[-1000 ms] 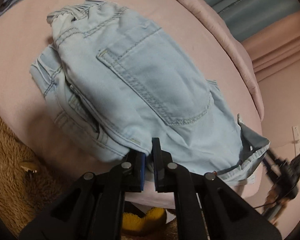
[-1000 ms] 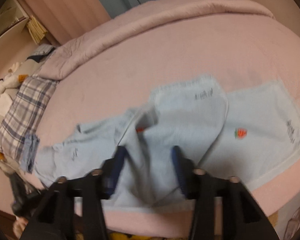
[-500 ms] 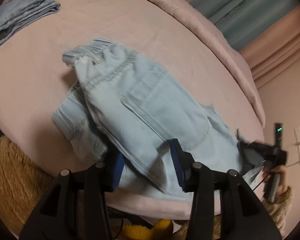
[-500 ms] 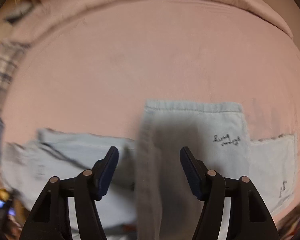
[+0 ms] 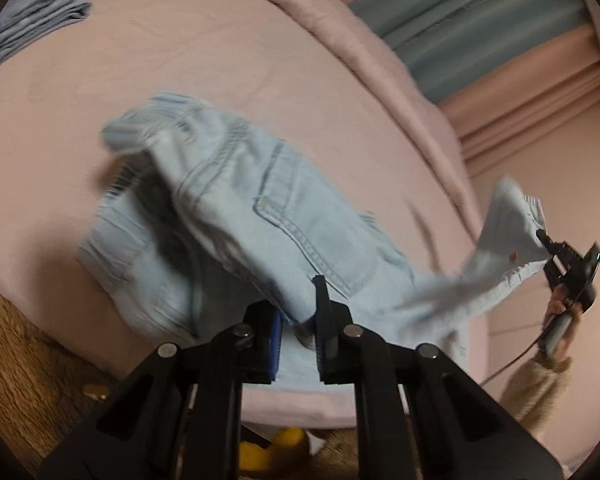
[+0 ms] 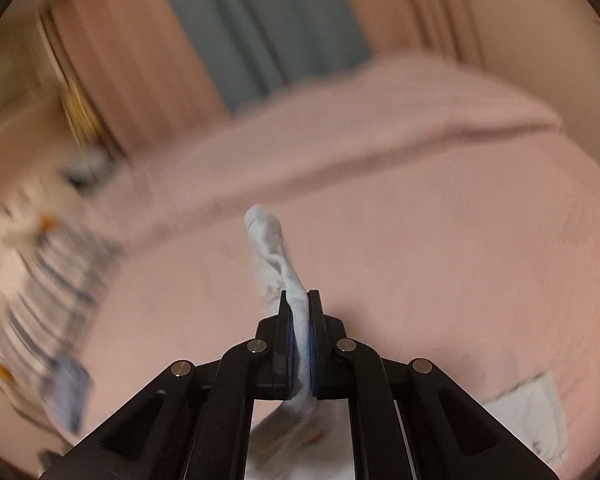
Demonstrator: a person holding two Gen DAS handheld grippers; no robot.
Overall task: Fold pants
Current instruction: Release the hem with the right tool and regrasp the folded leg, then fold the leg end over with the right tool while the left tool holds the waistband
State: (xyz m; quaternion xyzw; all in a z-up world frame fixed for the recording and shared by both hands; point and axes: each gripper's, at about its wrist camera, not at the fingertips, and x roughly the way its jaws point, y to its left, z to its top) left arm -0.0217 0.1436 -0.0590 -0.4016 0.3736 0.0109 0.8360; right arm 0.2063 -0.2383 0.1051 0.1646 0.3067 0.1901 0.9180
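The light blue denim pants (image 5: 260, 216) lie bunched on the pink bed (image 5: 220, 60), waistband at the far left, back pocket up. My left gripper (image 5: 298, 320) is shut on a fold of the pants near the bed's front edge. My right gripper (image 6: 299, 312) is shut on a pant leg end (image 6: 276, 248) and holds it lifted above the bed. In the left wrist view the right gripper (image 5: 548, 250) shows at the far right, with the raised leg end (image 5: 508, 236) stretched up from the bed.
A stack of folded blue garments (image 5: 36, 12) lies at the bed's far left corner. A plaid pillow (image 6: 48, 288) and a rolled pink duvet (image 5: 360, 64) lie along the back. A brown furry rug (image 5: 28, 360) and a yellow object (image 5: 272, 448) lie below the bed's edge.
Both grippers were open half a second ago and have closed on the pants. The right gripper has lifted a leg end off the bed.
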